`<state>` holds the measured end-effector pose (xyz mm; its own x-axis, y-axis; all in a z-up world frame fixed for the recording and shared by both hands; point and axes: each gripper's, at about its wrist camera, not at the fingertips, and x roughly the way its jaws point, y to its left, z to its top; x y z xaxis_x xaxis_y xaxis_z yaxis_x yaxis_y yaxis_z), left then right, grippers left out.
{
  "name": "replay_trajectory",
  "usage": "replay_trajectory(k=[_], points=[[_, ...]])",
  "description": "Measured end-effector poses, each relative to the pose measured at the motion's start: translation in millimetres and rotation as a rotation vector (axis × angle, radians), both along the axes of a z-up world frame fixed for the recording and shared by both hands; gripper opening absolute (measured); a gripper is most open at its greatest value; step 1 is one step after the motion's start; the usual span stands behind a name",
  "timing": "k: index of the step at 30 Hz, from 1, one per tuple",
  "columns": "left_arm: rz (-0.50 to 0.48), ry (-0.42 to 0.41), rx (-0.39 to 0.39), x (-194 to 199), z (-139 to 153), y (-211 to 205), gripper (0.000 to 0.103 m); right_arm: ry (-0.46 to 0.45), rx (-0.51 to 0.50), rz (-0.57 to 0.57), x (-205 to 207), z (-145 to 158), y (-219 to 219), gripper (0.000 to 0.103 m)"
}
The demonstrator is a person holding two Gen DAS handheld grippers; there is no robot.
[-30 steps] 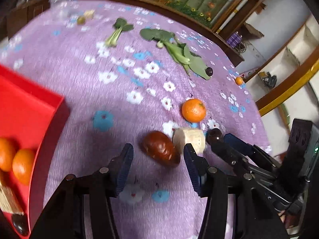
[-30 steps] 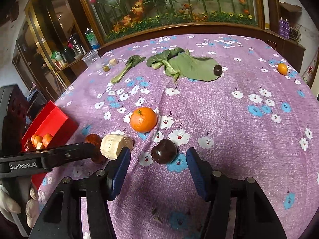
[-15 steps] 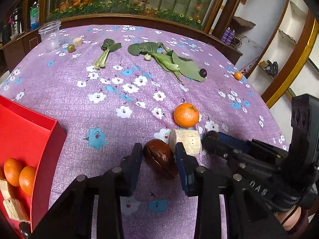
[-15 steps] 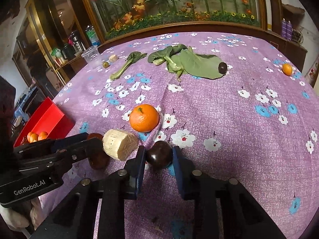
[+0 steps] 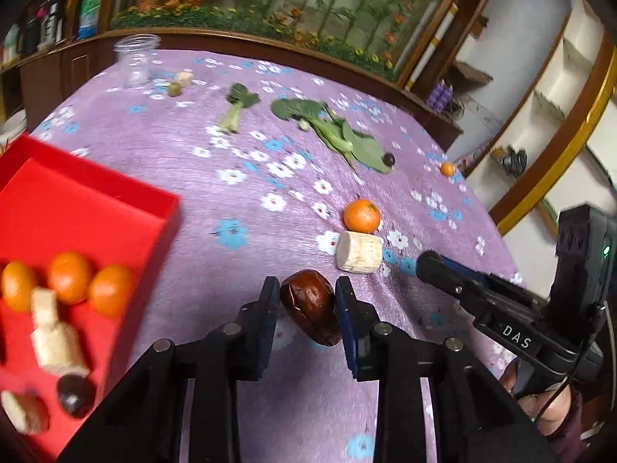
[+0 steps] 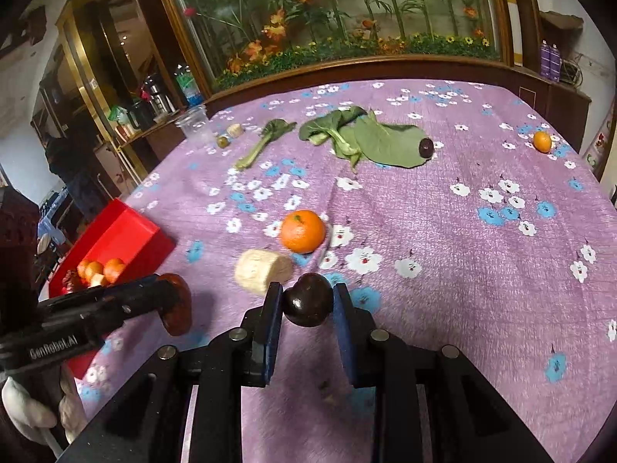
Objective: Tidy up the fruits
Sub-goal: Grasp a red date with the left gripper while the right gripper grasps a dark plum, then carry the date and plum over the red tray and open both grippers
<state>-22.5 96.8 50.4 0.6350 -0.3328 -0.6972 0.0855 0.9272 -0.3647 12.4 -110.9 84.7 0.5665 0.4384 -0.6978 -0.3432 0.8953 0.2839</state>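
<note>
1. left gripper (image 5: 307,310): jaws are closing, with both pads pressed on the reddish-brown date (image 5: 310,310). its long axis runs along the fingers, near end down between the pads.
2. right gripper (image 6: 307,306): clamped on the dark round plum (image 6: 308,305), pinched across its middle. in the left wrist view its tip is seen just right of the date.
3. landmark: red tray (image 5: 115,208). it already holds three small oranges (image 5: 69,283), pale cut chunks and a dark fruit.
4. key relation: the tray lies to the left of both grippers. the left gripper is judged the nearer one, with the tray's near wall just beside it; the right gripper is farther, with the left gripper between it and the tray.
5. still on the purple floral tablecloth (image 6: 462,254), right of the tray: a mandarin (image 6: 302,230) touching or nearly touching a pale cut chunk (image 6: 262,270); farther off, a second dark plum (image 6: 426,147) on bok choy leaves (image 6: 370,139), and a small orange (image 6: 542,141) near the far edge.
6. judgement: step in hand is carry to the tray, both loads held. the date should be taken leftward over the tray wall first, so the right gripper's path is not crossed.
7. risk: the date is gripped near the pad tips and could pivot on its long axis if swung fast.
</note>
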Motion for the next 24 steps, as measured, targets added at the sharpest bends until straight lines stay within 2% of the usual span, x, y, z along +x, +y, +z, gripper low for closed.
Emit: replay_trajectory(k=[8, 9, 11, 17, 24], points=[[0.171, -0.073, -0.058, -51, 22, 74, 0.026, -0.029, 0.008, 0.071, -26, 21, 32, 0.029], [0.192, -0.08, -0.061, -56, 24, 82, 0.023, -0.036, 0.007, 0.089, -29, 24, 40, 0.029], [0.244, -0.092, -0.074, -68, 25, 105, 0.008, -0.044, 0.004, 0.128, -36, 29, 57, 0.029], [0.334, -0.106, -0.104, -85, 23, 149, 0.008, -0.032, 0.014, 0.258, -46, 31, 121, 0.029], [0.346, -0.119, -0.125, -90, 22, 164, 0.008, 0.008, 0.037, 0.346, -36, 28, 183, 0.029]])
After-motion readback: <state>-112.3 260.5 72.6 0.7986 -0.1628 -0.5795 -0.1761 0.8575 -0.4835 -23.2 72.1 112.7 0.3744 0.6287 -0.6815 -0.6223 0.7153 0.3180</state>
